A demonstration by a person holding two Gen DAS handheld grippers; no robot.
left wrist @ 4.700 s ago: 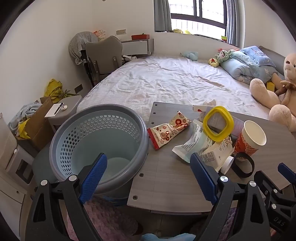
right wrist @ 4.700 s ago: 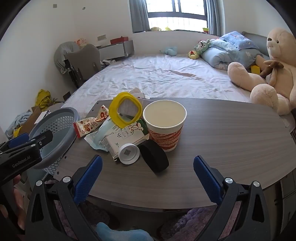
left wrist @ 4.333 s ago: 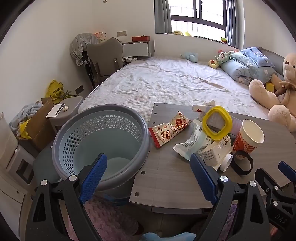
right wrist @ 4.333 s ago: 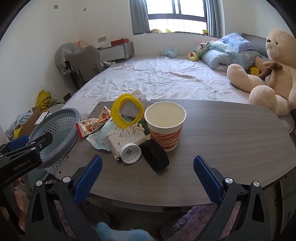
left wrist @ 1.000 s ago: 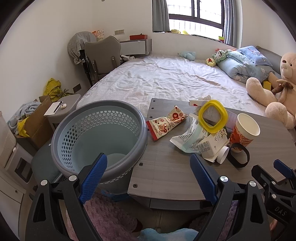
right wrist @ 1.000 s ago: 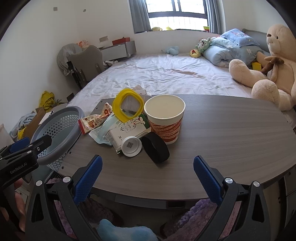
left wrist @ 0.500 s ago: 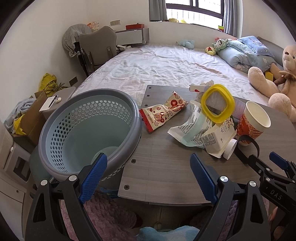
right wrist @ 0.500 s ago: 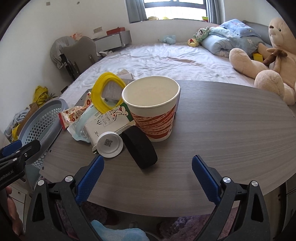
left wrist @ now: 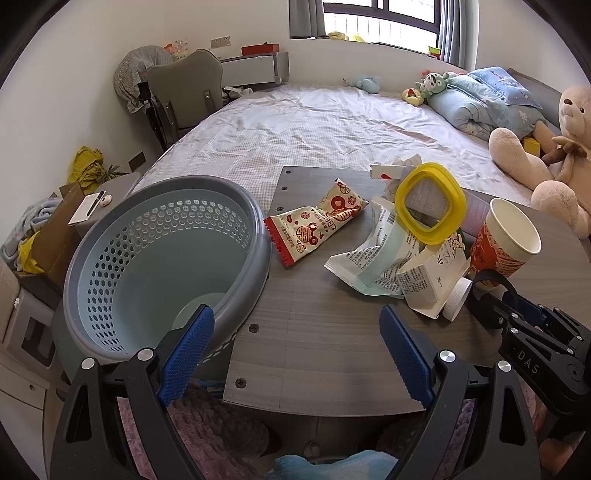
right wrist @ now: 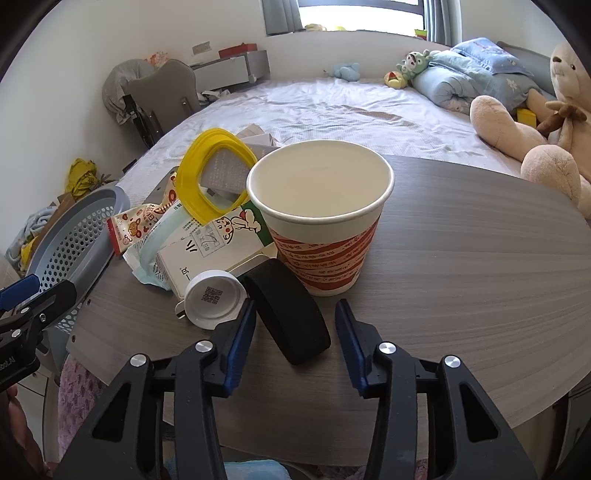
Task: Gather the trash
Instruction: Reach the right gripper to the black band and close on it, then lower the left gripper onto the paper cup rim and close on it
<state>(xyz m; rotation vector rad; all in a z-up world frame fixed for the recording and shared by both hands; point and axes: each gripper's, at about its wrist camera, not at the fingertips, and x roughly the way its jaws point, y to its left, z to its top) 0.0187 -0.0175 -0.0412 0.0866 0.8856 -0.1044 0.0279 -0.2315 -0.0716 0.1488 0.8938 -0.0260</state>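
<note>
While your right gripper closes around the black band near the paper cup, pads not yet touching, your left gripper spread wide, nothing held.

Bright daylight from the window, soft shadows, sharp focus, strong fisheye curvature with dark corners.

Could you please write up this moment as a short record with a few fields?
surface: grey table
bin: blue basket at the table's left end, nothing visible inside
trash: paper cup, black band, white cap, yellow ring, snack wrapper
left gripper: open, holding nothing
right gripper: jaws closing around the black band, pads not yet touching
</note>
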